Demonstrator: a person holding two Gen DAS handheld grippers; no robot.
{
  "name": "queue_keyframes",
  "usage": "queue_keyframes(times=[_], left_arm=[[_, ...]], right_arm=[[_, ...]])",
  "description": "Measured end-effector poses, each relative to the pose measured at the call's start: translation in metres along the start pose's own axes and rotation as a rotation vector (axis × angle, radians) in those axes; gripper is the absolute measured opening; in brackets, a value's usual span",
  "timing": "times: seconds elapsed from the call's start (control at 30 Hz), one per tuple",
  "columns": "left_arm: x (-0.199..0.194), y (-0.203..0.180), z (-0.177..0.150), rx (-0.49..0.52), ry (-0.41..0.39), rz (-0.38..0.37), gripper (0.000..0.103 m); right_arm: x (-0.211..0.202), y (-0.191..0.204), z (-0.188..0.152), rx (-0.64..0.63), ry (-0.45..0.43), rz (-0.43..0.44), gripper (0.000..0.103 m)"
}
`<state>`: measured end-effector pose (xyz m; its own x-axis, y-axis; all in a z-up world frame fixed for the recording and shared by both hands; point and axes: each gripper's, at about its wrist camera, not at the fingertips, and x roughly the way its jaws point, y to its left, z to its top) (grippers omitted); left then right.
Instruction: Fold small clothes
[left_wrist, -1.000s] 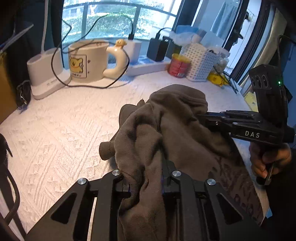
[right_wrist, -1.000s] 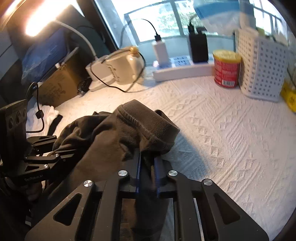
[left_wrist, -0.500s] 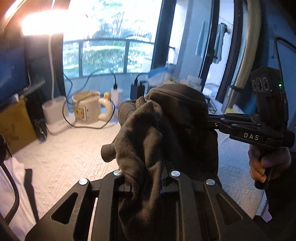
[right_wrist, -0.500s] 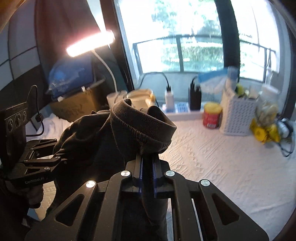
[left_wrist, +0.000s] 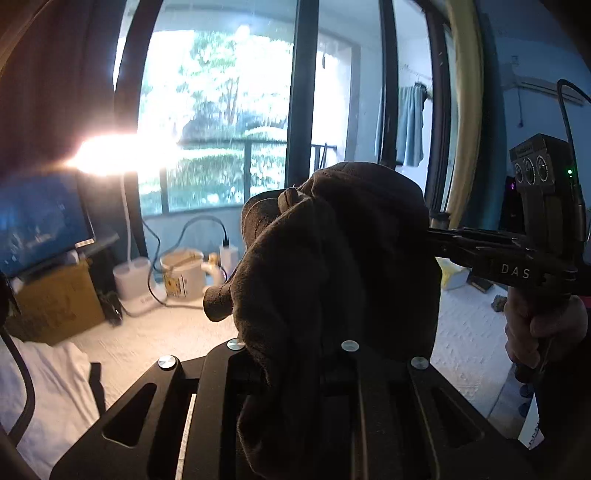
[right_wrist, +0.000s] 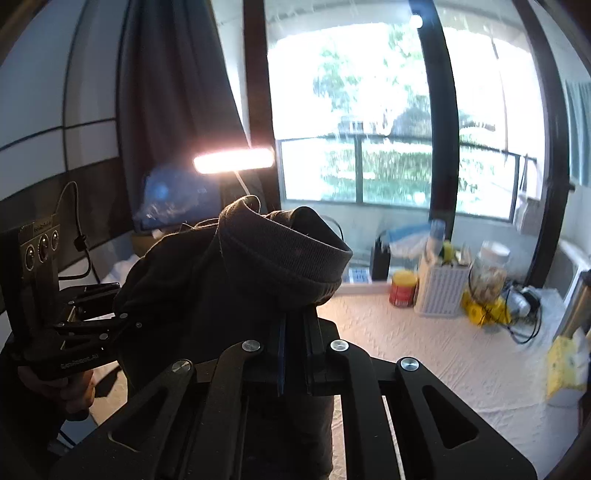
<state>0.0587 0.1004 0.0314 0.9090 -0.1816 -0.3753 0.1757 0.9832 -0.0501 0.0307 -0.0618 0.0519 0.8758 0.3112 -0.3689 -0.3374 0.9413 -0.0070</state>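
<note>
A dark brown garment (left_wrist: 332, 277) hangs bunched in the air above the table, held up between both grippers. My left gripper (left_wrist: 295, 352) is shut on one edge of it, and the cloth hides the fingertips. From the right, my right gripper (left_wrist: 430, 236) bites into the far side, with a hand on its handle. In the right wrist view the garment's ribbed hem (right_wrist: 280, 254) folds over my right gripper (right_wrist: 293, 325), which is shut on it. My left gripper (right_wrist: 123, 317) grips the cloth at the left.
Below lies a table with a white textured cover (right_wrist: 424, 354). At its far edge stand a mug (left_wrist: 183, 273), a lit desk lamp (right_wrist: 234, 160), a red can (right_wrist: 402, 288) and a white basket (right_wrist: 443, 291). A white cloth (left_wrist: 48, 387) lies at the near left.
Both grippers have risen together with the garment, lifting it off the table. Both views have tilted up toward the window.
</note>
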Motion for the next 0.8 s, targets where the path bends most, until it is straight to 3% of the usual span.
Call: queue_keyframes(times=[0.4,0.8], left_arm=[[-0.074,0.007,0.010,0.027,-0.157,0.049,0.015],[-0.127,0.045,0.001,0.041,-0.228,0.153,0.015]], right_arm=[[-0.066,0.065,0.028,-0.108,-0.168,0.040,0.009],[-0.072,0.126,0.031,-0.158,-0.216,0.141,0.009]])
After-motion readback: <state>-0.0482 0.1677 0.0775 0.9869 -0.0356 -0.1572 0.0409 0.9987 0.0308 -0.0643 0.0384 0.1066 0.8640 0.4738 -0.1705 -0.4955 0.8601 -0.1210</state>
